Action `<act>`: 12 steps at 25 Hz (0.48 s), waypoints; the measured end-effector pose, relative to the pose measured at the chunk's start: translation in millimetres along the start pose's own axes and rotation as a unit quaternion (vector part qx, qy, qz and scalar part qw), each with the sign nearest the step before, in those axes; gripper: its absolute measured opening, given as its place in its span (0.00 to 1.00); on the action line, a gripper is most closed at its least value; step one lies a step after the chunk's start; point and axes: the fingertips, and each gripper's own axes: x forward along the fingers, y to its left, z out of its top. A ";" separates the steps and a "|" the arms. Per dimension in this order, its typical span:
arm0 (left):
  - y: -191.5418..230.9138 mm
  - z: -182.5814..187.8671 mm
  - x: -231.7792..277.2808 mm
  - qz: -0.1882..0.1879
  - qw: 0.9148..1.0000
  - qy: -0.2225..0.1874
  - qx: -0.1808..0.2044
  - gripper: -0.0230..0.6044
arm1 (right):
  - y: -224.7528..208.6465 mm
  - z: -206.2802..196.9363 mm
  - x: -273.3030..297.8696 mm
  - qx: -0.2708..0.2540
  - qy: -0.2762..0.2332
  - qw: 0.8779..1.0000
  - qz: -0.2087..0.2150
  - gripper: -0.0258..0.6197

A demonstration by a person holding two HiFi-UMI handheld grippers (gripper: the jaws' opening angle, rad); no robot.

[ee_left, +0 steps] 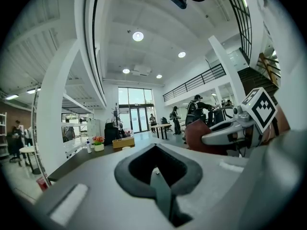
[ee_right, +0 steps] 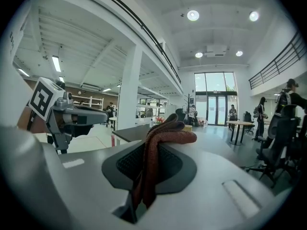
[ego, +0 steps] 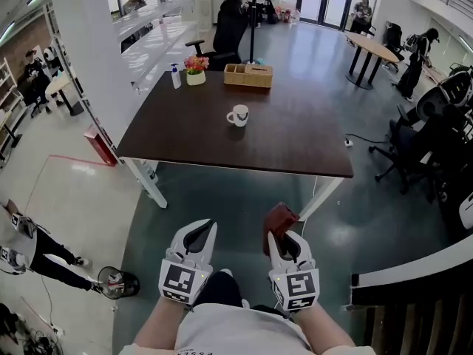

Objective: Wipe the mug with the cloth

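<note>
A white mug (ego: 238,115) stands near the middle of the dark brown table (ego: 295,150), well ahead of both grippers. In the head view my right gripper (ego: 284,237) is held low in front of the table's near edge, shut on a red-brown cloth (ego: 279,218). The cloth (ee_right: 156,147) hangs folded out of the closed jaws in the right gripper view. My left gripper (ego: 197,231) is beside it at the same height. It is shut with nothing in it, and its jaws meet in a seam (ee_left: 160,190).
At the table's far side stand a wooden box (ego: 248,75), a flower pot (ego: 196,70) and a pump bottle (ego: 176,76). A black office chair (ego: 222,39) is behind the table. White table legs (ego: 148,183) stand near me. More chairs (ego: 414,143) are to the right.
</note>
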 end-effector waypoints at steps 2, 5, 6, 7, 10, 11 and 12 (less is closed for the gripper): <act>4.3 -4.3 6.4 0.003 1.000 0.004 -0.005 0.04 | -3.9 -3.7 5.8 0.003 0.004 1.000 0.001 0.16; 15.7 -10.9 20.1 0.006 1.000 0.007 -0.012 0.04 | -11.3 -7.2 21.4 0.009 0.009 1.000 -0.001 0.16; 20.4 -13.5 26.4 0.006 1.000 0.008 -0.013 0.04 | -14.8 -8.4 28.8 0.012 0.011 1.000 -0.003 0.16; 25.0 -16.5 33.2 0.005 1.000 0.009 -0.013 0.04 | -18.7 -9.8 36.7 0.015 0.013 1.000 -0.005 0.16; 40.0 -28.6 55.3 0.001 1.000 0.018 -0.015 0.04 | -31.4 -16.3 62.3 0.021 0.022 0.999 -0.013 0.16; 46.5 -33.2 63.5 0.000 1.000 0.021 -0.016 0.04 | -35.6 -18.6 72.0 0.023 0.025 0.999 -0.016 0.16; 54.0 -37.4 72.6 0.000 1.000 0.024 -0.019 0.04 | -39.9 -20.5 82.4 0.025 0.028 0.999 -0.017 0.16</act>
